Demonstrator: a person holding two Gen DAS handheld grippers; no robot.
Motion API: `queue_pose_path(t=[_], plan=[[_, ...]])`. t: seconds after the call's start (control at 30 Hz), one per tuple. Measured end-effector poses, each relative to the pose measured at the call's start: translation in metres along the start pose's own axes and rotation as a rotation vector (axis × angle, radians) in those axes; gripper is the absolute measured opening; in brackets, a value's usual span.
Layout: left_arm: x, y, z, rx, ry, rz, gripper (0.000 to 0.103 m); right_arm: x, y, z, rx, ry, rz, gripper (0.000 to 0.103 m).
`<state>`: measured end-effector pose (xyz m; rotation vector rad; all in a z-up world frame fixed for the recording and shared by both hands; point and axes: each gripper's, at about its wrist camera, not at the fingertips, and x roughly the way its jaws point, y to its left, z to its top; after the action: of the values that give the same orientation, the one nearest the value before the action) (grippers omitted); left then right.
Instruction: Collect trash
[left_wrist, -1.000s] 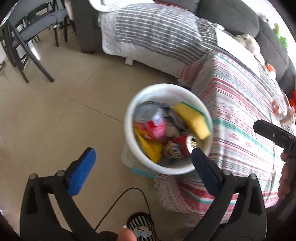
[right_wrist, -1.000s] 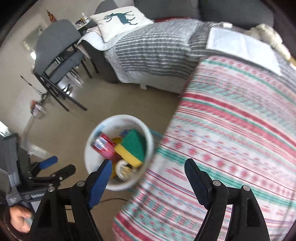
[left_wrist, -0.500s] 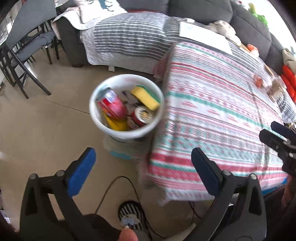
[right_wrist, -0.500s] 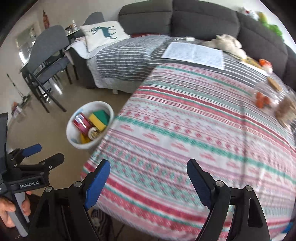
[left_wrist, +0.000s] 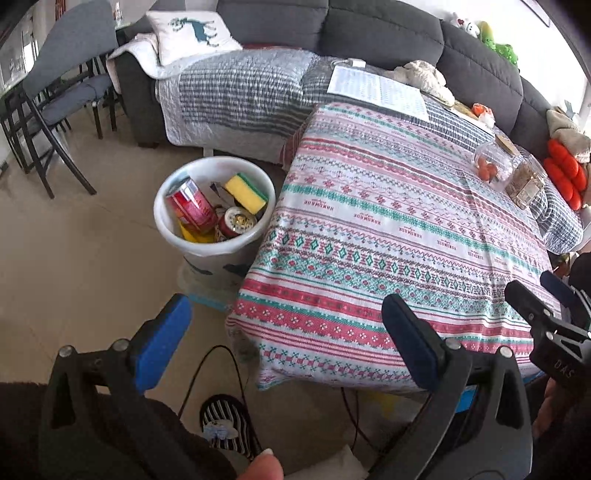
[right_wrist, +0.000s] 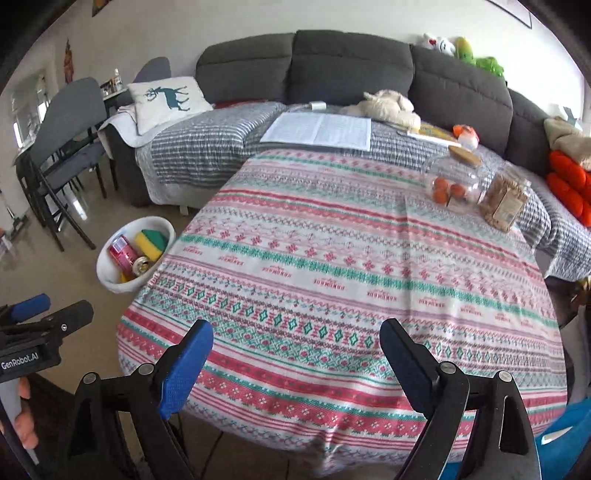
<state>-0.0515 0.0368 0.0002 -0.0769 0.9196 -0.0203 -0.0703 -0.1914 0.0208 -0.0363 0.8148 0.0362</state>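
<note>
A white bin (left_wrist: 168, 236) (right_wrist: 105, 271) stands on the floor at the table's left corner. It holds a red can (left_wrist: 190, 206), a yellow-green sponge (left_wrist: 245, 194), a can end-up (left_wrist: 240, 221) and yellow scraps. My left gripper (left_wrist: 284, 332) hovers open and empty over the table's near corner, well back from the bin. My right gripper (right_wrist: 295, 350) hangs above the table's front edge, its jaws opening with nothing between them. The patterned tablecloth (right_wrist: 332, 240) is bare near both grippers.
Two clear jars lie at the table's far right, one with orange fruit (right_wrist: 448, 182), one with brown snacks (right_wrist: 504, 199). A grey sofa (right_wrist: 351, 62) with papers (right_wrist: 317, 131) and a pillow runs behind. Folding chairs (left_wrist: 55, 107) stand at left. A cable (left_wrist: 207, 369) and a striped slipper (left_wrist: 225, 424) lie below.
Both grippers pulled back and up from the bin, which has shrunk and slid left in both views. The table now fills the view. The right gripper's jaws spread wider.
</note>
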Motion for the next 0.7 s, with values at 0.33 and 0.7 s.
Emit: queue_pose_path(t=[0.33, 0.7], plan=[[0.001, -0.012, -0.005, 0.034, -0.028, 0.019, 0.102, 0.008, 0.006, 0.000, 0.003, 0.014, 0.036, 0.093], [-0.001, -0.012, -0.007, 0.048, -0.034, 0.022, 0.102, 0.010, 0.016, 0.000, -0.021, 0.000, 0.028, 0.093]])
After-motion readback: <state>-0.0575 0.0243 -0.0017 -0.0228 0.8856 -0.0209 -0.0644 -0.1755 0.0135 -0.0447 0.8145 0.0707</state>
